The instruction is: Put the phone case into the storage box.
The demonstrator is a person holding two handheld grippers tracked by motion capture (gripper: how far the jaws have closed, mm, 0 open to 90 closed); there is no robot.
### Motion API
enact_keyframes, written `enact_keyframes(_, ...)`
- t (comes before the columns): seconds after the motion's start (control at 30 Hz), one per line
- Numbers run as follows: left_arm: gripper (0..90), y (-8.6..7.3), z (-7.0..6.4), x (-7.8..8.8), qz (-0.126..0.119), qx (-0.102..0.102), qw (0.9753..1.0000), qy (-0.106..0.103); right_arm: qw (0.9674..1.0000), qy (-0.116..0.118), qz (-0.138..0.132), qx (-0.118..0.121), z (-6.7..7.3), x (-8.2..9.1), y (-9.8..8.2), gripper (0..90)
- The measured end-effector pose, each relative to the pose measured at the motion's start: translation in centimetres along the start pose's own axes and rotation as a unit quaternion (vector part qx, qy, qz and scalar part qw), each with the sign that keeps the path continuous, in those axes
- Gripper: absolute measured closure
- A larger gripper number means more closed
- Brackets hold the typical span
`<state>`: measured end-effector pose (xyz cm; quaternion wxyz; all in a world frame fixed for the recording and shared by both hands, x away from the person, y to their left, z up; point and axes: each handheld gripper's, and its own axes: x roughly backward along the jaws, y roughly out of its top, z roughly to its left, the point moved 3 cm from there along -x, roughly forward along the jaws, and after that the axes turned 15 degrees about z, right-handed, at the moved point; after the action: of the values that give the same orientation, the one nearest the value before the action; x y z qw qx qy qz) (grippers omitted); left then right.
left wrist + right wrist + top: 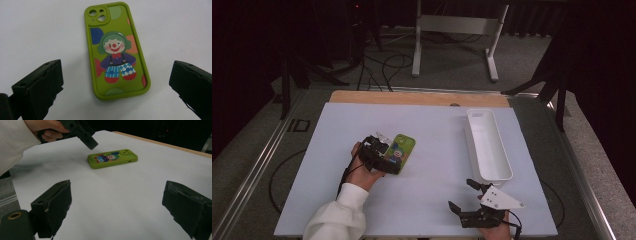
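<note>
Worktop (427, 200): white sheet, long white tray (488, 145) at approx 2 o'clock. Green phone case (399, 152) w/ clown print lies flat, left of centre, camera cut-outs at its far end, long axis running approx 7 to 1 o'clock. Left gripper (116, 82) hovers right over its near end, jaws spread wide, straddling the case across its width, not touching. Right gripper (469, 197) sits at approx 5 o'clock, well apart, jaws also spread, holding nothing. Left is clearly nearer; probably the one to close on the case.
</note>
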<state>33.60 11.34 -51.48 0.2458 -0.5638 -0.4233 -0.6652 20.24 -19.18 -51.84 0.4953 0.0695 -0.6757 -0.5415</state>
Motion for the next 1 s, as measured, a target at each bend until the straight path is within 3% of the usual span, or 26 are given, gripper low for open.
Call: enact_keyframes(1.0, 0.0, 1.1, 0.3, -1.7, 0.050, 0.019, 0.9982, -0.028, 1.0000, -0.001, 0.003, 0.000, 0.0, -0.1, 0.0, 9.0)
